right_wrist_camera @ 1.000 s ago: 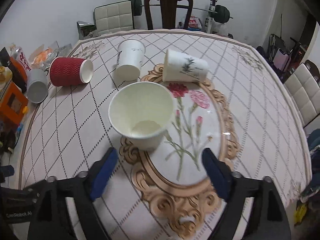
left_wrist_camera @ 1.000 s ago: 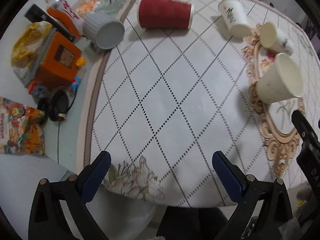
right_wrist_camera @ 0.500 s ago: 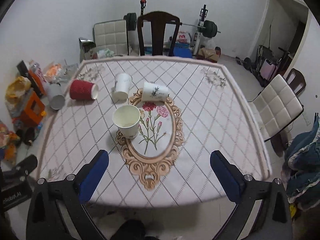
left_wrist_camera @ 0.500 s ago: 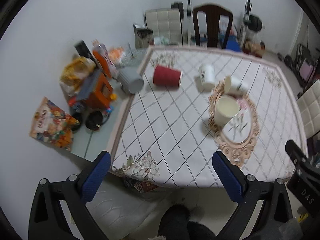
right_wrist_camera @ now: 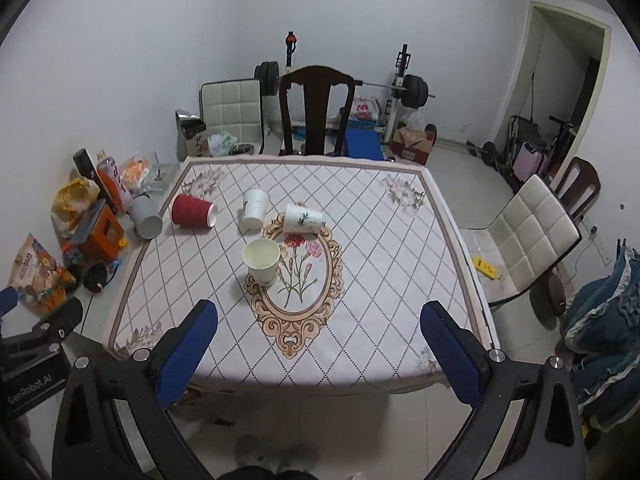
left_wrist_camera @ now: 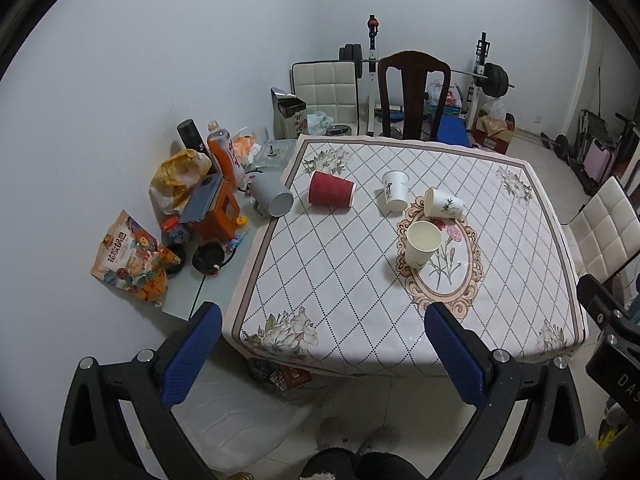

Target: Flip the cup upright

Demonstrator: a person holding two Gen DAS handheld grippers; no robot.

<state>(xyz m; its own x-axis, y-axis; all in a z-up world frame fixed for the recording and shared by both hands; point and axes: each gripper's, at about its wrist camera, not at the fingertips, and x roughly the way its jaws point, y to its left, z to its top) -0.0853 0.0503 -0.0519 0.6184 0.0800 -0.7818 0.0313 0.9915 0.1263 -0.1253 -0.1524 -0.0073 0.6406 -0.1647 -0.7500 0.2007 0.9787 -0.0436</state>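
Both grippers held back off the near edge of the bench (right_wrist_camera: 400, 320), above the floor, nothing between the fingers. Left gripper (left_wrist_camera: 320, 356) spread wide, empty. Right gripper (right_wrist_camera: 318, 354) same, wide apart, empty.

Cream cup (right_wrist_camera: 261, 261) stands upright, mouth up, on the left rim of the oval flower print at mid-bench (left_wrist_camera: 423, 243). Other cups lie on their sides toward the far edge:
- red ribbed cup (right_wrist_camera: 193, 211) near the far-left corner, mouth facing right
- white cup (right_wrist_camera: 254, 208) right of the red one, apart from it, mouth toward the near edge
- white cup with leaf print (right_wrist_camera: 303, 219) at the top of the oval, just beside the plain white one, not clearly touching

Grey cup (right_wrist_camera: 145, 222) lies off the cloth, at the left edge, on the glass strip with the clutter: orange box (right_wrist_camera: 105, 232), yellow bag (right_wrist_camera: 74, 196), snack bag (right_wrist_camera: 34, 272), drink bottle (right_wrist_camera: 113, 178).

Dark wooden chair (right_wrist_camera: 316, 108) at the far edge, white padded chair (right_wrist_camera: 532, 236) off the right edge.
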